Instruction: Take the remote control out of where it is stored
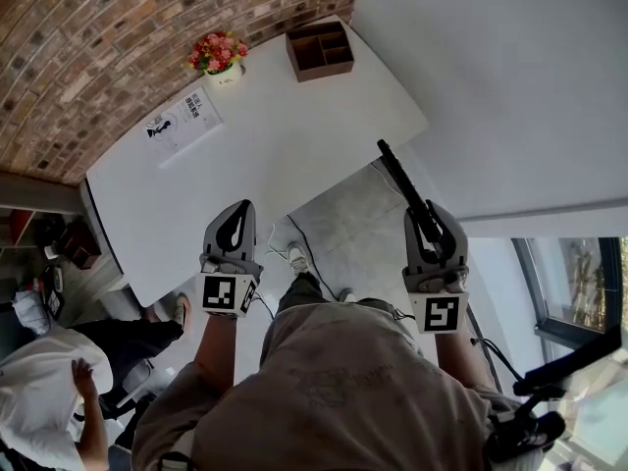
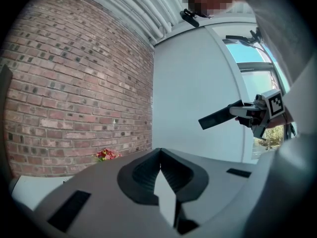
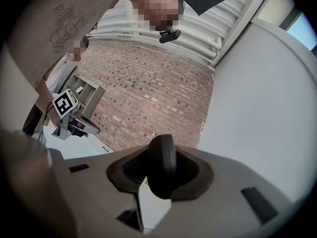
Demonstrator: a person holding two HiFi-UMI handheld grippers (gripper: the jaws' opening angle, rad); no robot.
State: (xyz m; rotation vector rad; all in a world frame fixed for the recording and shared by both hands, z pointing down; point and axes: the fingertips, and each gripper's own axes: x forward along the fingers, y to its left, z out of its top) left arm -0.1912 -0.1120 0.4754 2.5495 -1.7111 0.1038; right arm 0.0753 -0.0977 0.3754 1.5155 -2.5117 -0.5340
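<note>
**A:** On our left, the left gripper (image 1: 241, 209) has its jaws pressed together with nothing between them.

**B:** On our right, the right gripper (image 1: 432, 214) is clamped on the remote control (image 1: 402, 183). The remote juts out well past our fingertips.

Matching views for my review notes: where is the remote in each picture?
Head view: remote right of centre, sticking up from the right gripper.
Left gripper view: remote at right, mid-height, in that gripper.
Right gripper view: remote end-on between the jaws, lower centre.
Shared landmark: brick wall.
</note>
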